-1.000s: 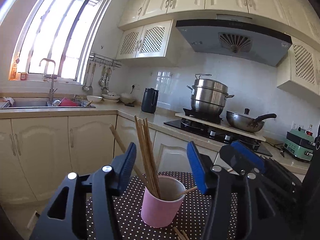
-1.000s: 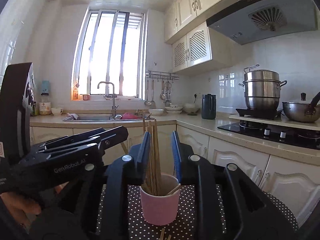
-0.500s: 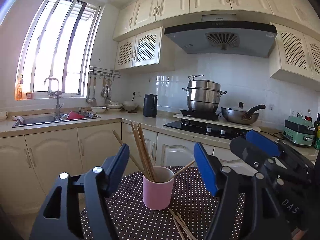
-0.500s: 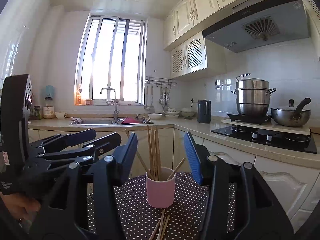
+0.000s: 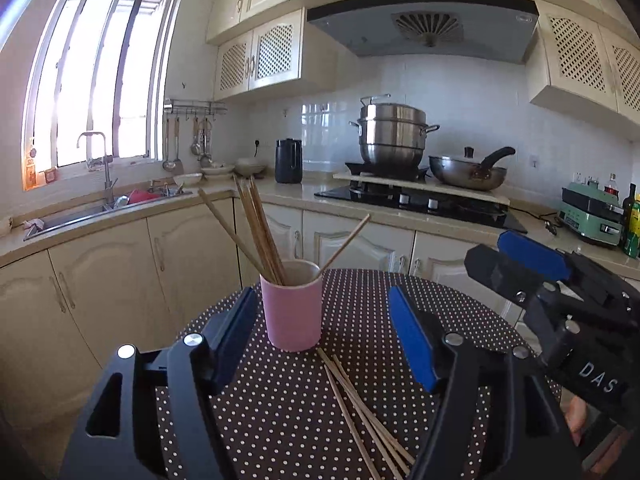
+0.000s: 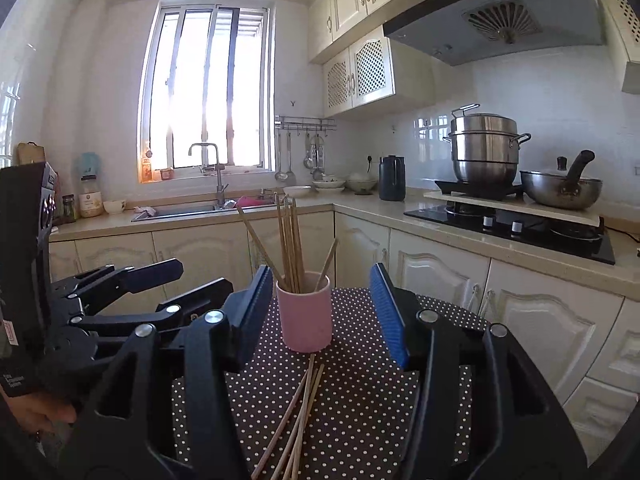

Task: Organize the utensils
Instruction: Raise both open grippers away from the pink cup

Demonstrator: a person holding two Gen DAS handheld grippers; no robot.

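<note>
Centre frame, the left gripper [image 5: 324, 336] stood wide and empty; the pink cylindrical cup [image 5: 293, 306] held upright wooden chopsticks [image 5: 258, 228]. Further right, the right gripper [image 6: 316, 312] gaped, gripping nothing. Loose wooden chopsticks [image 6: 298, 420] on the polka-dot cloth [image 5: 280, 412] looked next: pinch low.

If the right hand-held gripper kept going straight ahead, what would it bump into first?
Most likely the pink cup holding chopsticks. It stands dead ahead between the open jaws of the right hand-held gripper. The loose chopsticks lie lower on the table, probably beneath its path.
</note>
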